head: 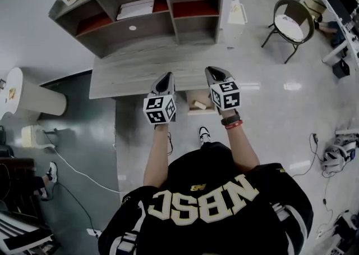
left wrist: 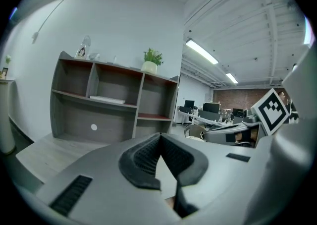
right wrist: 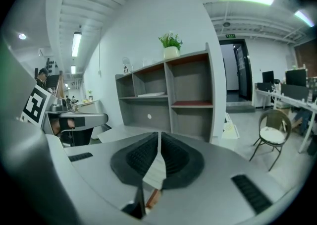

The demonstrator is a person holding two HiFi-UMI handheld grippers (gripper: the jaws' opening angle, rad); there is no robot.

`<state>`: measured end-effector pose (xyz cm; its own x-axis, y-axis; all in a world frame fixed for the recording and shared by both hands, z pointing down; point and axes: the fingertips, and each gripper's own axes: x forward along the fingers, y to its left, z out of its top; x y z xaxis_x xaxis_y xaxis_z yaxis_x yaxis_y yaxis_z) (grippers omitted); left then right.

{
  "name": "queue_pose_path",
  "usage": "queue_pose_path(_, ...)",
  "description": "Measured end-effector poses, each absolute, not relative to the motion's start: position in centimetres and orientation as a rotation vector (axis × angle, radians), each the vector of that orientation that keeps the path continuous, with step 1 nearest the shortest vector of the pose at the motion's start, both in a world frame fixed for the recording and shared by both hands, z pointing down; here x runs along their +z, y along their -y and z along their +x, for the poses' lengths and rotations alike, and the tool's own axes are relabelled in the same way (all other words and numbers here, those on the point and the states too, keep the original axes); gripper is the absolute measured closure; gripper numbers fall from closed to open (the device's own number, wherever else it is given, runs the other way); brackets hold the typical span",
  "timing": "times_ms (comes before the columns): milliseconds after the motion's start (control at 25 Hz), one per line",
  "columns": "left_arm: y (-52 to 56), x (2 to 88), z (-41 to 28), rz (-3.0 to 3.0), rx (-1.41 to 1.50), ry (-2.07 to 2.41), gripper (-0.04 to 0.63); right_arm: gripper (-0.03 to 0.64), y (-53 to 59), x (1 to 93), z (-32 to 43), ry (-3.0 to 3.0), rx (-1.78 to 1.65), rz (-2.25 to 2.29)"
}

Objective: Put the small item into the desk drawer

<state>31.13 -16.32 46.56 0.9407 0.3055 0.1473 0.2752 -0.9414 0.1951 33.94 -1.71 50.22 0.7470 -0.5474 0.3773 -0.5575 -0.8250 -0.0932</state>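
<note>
In the head view, the drawer (head: 194, 95) stands pulled out under the front edge of the grey wooden desk (head: 129, 74). A small beige item (head: 199, 104) lies inside it. Both grippers are held up in front of the person, above the desk's front edge, one on each side of the drawer. My left gripper (head: 167, 75) (left wrist: 159, 137) has its fingertips together with nothing between them. The jaws of my right gripper (head: 212, 71) (right wrist: 159, 135) meet at the tips as well, and they hold nothing. Each gripper view looks level across the desk to the shelf unit.
A grey shelf unit (head: 140, 29) stands on the back of the desk, holding a white tray (head: 136, 8), with a potted plant (right wrist: 171, 46) on top. A chair (head: 291, 23) stands on the floor to the right. A round white table (head: 22, 96) is at the left.
</note>
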Motion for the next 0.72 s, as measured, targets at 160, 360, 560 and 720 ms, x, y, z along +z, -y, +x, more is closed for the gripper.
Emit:
queue_pose_path(160,16.4,43.9,31.4,2.939,0.186,-0.456,0.583,0.600,1.5,47.3,34.5,0.910,0.527,2.938)
queue_pose_path(360,16.4,41.8,31.6,2.946,0.129,-0.482,0.583,0.607,1.6,44.2,34.5,0.909,0.420,2.960)
queue_pose_path(560,16.6,39.1,31.5,2.972,0.041,-0.501,0.583,0.608,2.1,41.3,34.3,0.913,0.321,2.963)
queue_pose_path(720,16.7,37.1,31.3,2.993,-0.023,-0.514,0.583,0.609,1.9,39.4,34.3,0.890,0.247,2.972)
